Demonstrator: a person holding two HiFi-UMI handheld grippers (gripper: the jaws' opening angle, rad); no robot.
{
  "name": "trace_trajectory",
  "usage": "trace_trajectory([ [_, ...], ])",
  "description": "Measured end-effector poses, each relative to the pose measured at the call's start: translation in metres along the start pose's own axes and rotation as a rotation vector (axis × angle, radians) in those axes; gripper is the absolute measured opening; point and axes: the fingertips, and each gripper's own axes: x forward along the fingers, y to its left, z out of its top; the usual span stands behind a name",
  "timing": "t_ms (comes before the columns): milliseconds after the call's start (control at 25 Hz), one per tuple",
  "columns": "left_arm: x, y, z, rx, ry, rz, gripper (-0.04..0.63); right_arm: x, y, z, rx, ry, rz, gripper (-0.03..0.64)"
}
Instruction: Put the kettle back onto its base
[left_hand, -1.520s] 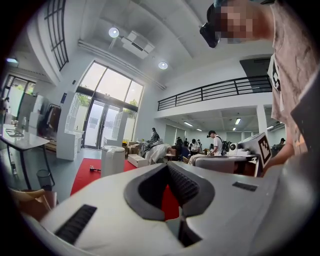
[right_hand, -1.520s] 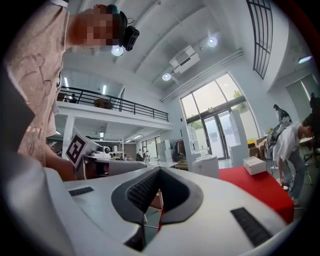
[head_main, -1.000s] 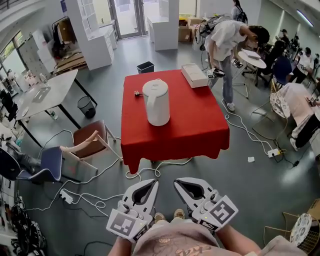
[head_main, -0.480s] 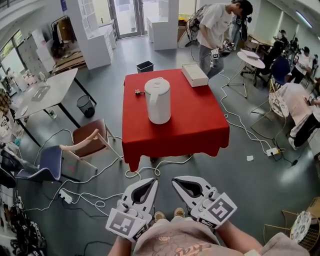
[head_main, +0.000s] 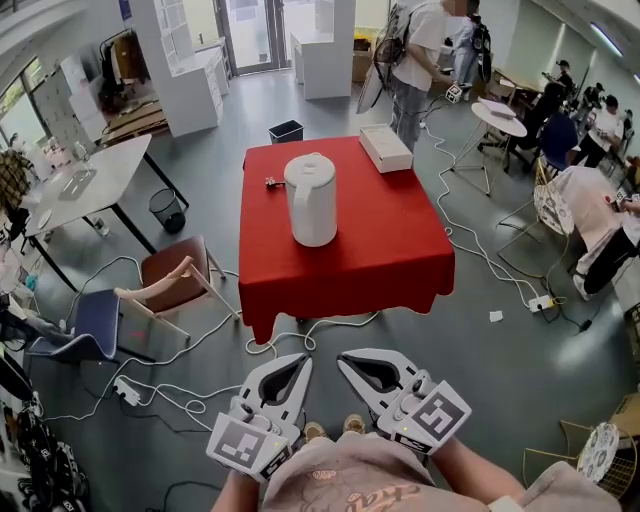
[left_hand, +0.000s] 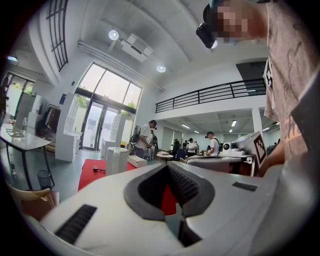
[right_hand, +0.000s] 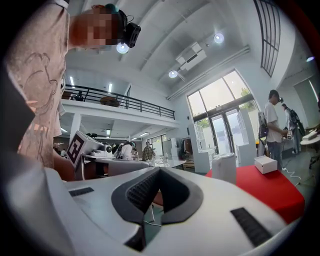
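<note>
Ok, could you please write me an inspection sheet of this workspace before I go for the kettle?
Surface: square table under a red cloth, mostly bare.
Job's things: tall white electric kettle upright near the table's middle; its base cannot be made out.
Clutter: flat white box at a far corner; small dark plug-like item left of the kettle.
Grippers: left gripper and right gripper both shut, empty, short of the table.
Cables: white cables on the grey floor below the table's near edge; white power strip at the right.
Surroundings: brown chair at the left; standing person behind the table.
</note>
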Motion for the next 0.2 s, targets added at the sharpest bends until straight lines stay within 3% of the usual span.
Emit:
trace_trajectory([
  [200,0.0079,-0.0073,-0.0078,0.001,0.007,0.004,0.002,-0.0087,-0.0061,-0.0066,0.001,-0.002,0.007,0.003],
])
